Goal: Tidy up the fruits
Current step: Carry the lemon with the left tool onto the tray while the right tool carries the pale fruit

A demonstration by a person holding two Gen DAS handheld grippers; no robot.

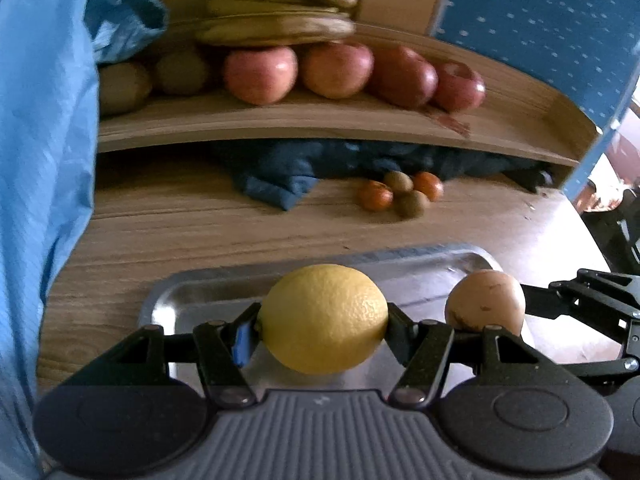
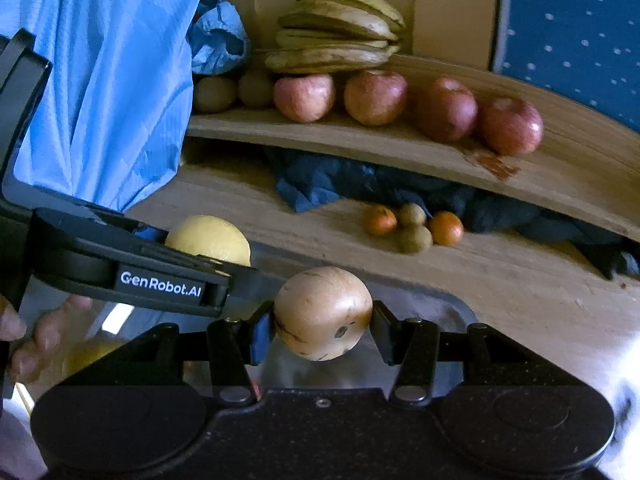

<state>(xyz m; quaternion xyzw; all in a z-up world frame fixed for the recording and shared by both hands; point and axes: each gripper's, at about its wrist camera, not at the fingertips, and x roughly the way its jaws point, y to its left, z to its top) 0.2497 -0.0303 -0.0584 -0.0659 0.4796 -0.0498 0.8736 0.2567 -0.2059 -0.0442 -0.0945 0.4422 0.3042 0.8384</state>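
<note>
My left gripper [image 1: 323, 320] is shut on a yellow lemon [image 1: 324, 316] and holds it over a metal tray [image 1: 192, 296]. My right gripper [image 2: 323, 322] is shut on a round brown fruit [image 2: 323, 312] just right of the lemon; this fruit also shows in the left wrist view [image 1: 485, 300]. The lemon shows behind the left gripper's body in the right wrist view [image 2: 208, 240]. Several red apples [image 1: 336, 70] line a raised wooden shelf [image 1: 280, 120], with bananas [image 1: 280, 4] stacked behind them and kiwis [image 1: 176, 74] at the left.
Two small oranges [image 1: 375, 195] and two kiwis [image 1: 412, 204] lie on the wooden table [image 1: 160, 232] under the shelf, next to a dark blue cloth [image 1: 280, 180]. A light blue garment [image 1: 44, 160] hangs at the left. A blue dotted panel [image 1: 540, 20] stands at the right.
</note>
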